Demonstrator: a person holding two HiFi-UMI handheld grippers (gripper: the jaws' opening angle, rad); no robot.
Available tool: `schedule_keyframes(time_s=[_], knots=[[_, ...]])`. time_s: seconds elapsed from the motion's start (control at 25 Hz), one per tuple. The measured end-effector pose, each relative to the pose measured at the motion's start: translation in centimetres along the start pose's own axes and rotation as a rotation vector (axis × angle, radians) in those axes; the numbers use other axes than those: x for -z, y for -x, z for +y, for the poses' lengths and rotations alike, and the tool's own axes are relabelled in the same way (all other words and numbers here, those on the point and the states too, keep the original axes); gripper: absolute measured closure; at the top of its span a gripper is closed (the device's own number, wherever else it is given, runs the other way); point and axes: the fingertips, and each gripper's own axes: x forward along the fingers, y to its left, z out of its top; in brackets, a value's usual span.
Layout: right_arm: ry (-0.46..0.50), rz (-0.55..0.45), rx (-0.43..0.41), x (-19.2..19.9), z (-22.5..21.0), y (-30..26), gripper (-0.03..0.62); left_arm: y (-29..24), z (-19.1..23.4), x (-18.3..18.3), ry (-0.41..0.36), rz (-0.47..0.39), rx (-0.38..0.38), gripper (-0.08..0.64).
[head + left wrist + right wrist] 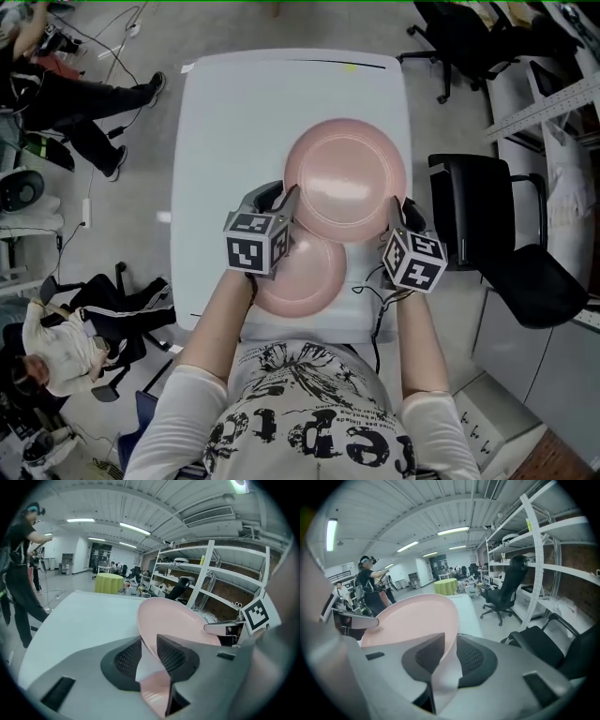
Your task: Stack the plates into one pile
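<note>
I hold a large pink plate (345, 180) off the white table (244, 112) between both grippers. My left gripper (286, 202) is shut on its left rim and my right gripper (398, 214) on its right rim. A second pink plate (300, 277) lies on the table near the front edge, partly under the raised one. In the left gripper view the plate (173, 616) runs up from my left gripper (149, 651), its rim pinched between the pads. In the right gripper view the plate (412, 616) rises leftward from my right gripper (451, 656), which pinches its edge.
A black office chair (497, 234) stands close to the table's right side. People sit on the floor at the left (75, 328), and another person (84, 103) is at the upper left. Metal shelving (543, 573) lines the right wall.
</note>
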Motion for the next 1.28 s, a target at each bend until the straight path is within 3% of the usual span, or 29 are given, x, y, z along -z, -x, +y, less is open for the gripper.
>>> schedule_keyframes(time_s=[0.28,0.68,1.0,1.28], knots=[[0.043,-0.028,-0.100,2.2,4.2,6.3,0.506,9.4,-1.2,3.1,0.025,-0.075,-0.072,0.448],[0.101,0.094,-0.204,10.4,10.8,10.5,0.502,17.6,0.7,12.5,0.103,-0.024,-0.164,0.451],[0.111,0.156,-0.154,14.6,13.6,10.3,0.502,17.9,3.7,17.6,0.118,0.070,-0.141,0.451],[0.124,0.168,-0.086,15.2,13.8,10.0,0.499,17.0,4.6,18.2,0.076,0.106,-0.124,0.448]])
